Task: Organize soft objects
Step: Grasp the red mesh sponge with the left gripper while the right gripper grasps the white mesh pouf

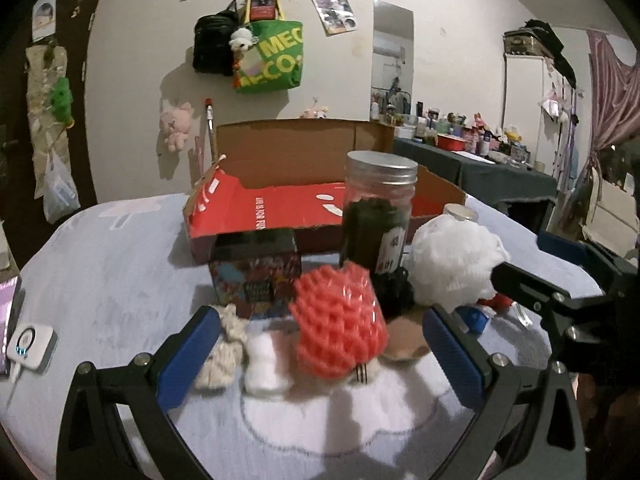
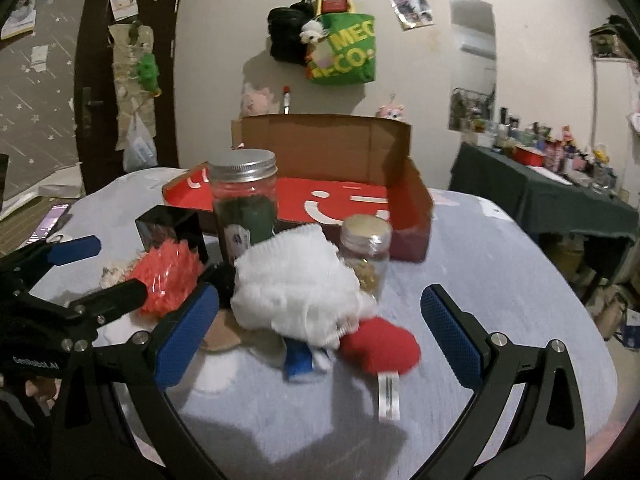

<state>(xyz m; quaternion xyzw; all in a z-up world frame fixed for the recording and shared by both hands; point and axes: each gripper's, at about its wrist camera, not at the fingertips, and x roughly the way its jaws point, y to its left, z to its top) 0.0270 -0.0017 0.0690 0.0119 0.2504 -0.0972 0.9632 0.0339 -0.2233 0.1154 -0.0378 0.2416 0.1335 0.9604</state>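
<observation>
A pile of soft objects lies on the pale cloth in front of a red cardboard box (image 1: 280, 208) (image 2: 412, 236). A red foam net (image 1: 340, 324) (image 2: 170, 280) sits between the fingers of my open, empty left gripper (image 1: 320, 356). Left of it lie a beige knit piece (image 1: 224, 356) and a small white soft piece (image 1: 264, 364). A white mesh bath puff (image 1: 452, 264) (image 2: 296, 284) lies to the right. My right gripper (image 2: 320, 336) is open and empty, with the puff and a red plush (image 2: 380, 346) between its fingers.
A tall jar with dark contents (image 1: 378, 216) (image 2: 244, 204), a small jar (image 2: 366, 252) and a colourful printed box (image 1: 256, 276) stand among the soft things. A white device (image 1: 30, 346) lies at the table's left edge. A cluttered dark-covered table (image 2: 540, 192) stands far right.
</observation>
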